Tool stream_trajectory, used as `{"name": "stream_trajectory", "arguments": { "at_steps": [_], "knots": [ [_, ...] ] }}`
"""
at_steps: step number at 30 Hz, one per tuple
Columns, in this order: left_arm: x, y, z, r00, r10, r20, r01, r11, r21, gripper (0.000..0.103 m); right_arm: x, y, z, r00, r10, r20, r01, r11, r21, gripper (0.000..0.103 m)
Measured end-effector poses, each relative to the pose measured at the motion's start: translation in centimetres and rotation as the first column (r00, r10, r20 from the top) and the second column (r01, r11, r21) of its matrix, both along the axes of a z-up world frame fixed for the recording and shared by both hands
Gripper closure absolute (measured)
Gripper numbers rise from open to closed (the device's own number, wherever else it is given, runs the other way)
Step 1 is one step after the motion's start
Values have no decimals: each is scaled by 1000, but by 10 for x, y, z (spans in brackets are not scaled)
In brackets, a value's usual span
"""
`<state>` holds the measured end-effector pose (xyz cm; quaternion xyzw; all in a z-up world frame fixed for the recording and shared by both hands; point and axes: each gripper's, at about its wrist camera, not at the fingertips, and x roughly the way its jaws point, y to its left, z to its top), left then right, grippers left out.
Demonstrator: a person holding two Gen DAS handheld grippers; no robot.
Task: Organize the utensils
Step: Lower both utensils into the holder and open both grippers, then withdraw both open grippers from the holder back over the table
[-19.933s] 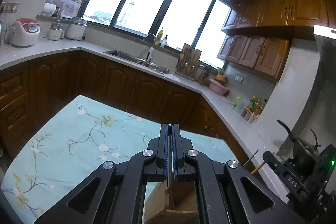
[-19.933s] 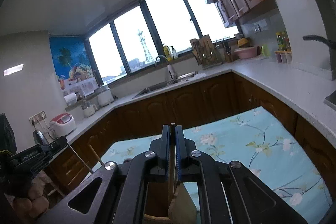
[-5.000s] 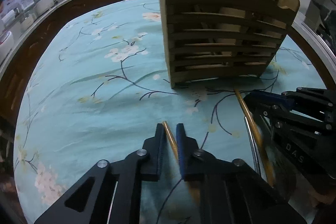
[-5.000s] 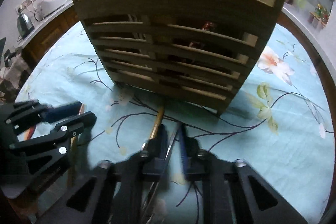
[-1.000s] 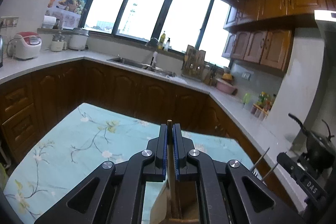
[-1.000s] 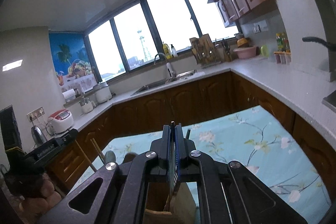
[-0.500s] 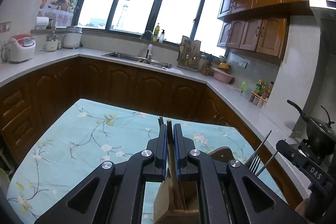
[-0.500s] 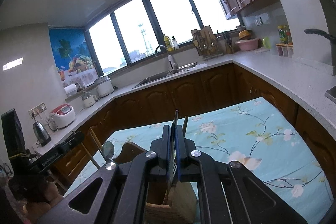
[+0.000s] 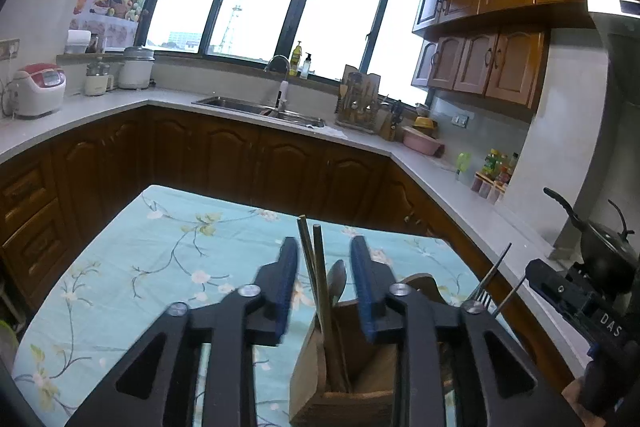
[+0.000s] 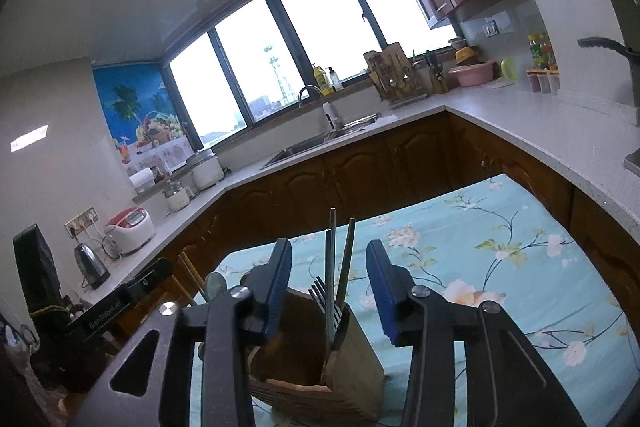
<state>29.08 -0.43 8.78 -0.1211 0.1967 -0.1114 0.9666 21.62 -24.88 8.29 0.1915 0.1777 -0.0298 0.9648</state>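
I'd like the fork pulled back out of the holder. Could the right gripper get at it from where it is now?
Probably yes. The right gripper hangs just above the wooden holder, jaws opening, and the fork stands upright between them. Two chopsticks beside it crowd the grip.

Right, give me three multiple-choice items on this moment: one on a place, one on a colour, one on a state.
1. Where do the chopsticks stand?
A. in the sink
B. in the wooden holder
C. flat on the cloth

2. What colour is the tablecloth?
A. plain red
B. light blue with flowers
C. black

3. How do the left gripper and right gripper stand?
A. both with a gap between the pads
B. both clamped on a fork
C. left clamped on a chopstick, right apart

Answers: B, their tips rise out of the holder; B, blue with blossom sprigs in both views; A, the jaws are opening and no pad touches a utensil.
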Motion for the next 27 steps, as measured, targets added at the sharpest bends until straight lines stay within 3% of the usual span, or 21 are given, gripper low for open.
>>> {"name": "stream_trajectory", "arguments": {
  "at_steps": [3,6,8,14,20,27],
  "knots": [
    [-6,2,-1,1000,6,1,-6,1000,-2,48,-2,0,0,1000,2,-3,-2,1000,9,57],
    [-14,6,-2,1000,10,1,-10,1000,-9,32,-6,-1,1,1000,2,0,-2,1000,16,44],
    [-18,9,-3,1000,20,-3,-20,1000,-5,23,-11,-1,1,1000,-1,7,1,1000,21,30],
    [-25,13,-3,999,22,-31,-22,1000,0,20,-23,1,1,1000,-5,23,5,1000,19,19],
    [-40,16,3,999,14,-50,-13,1000,21,9,-32,2,1,1000,1,24,-2,1000,29,8],
    [-70,26,7,997,16,-73,-14,999,31,4,-51,7,5,1000,1,31,-2,1000,26,4]
  ]
}}
